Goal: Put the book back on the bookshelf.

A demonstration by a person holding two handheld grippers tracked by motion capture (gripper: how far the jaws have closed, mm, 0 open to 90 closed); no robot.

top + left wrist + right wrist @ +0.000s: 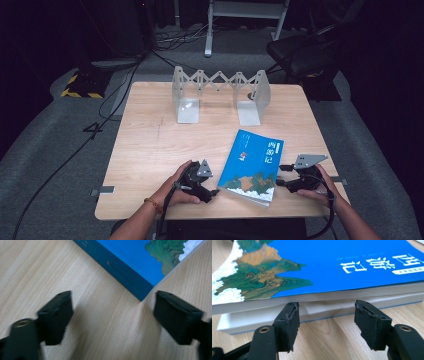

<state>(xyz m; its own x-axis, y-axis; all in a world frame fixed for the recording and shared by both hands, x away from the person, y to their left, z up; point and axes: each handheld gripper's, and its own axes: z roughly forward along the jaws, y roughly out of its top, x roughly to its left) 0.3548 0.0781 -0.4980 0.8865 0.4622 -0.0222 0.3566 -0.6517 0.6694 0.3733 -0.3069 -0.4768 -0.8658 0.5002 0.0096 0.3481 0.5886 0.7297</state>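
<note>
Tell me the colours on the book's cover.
The book is bright blue, with white characters and a green, orange and white landscape at one end. The right gripper view shows it best.

A blue paperback book (254, 165) is lying flat, cover up, on the near right part of the bench (150, 140), turned so its long edges are running slantwise from the near left toward the far right. White characters are sitting on the upper part of its cover, and a green, ochre and white landscape is filling the lower end. In the left gripper view its dark blue spine is meeting the bench at a near corner (142, 296). In the right gripper view the page edge (352, 296) is facing the camera, with the cover and upper pages lifting slightly off the lower block, leaving a gap.
</note>
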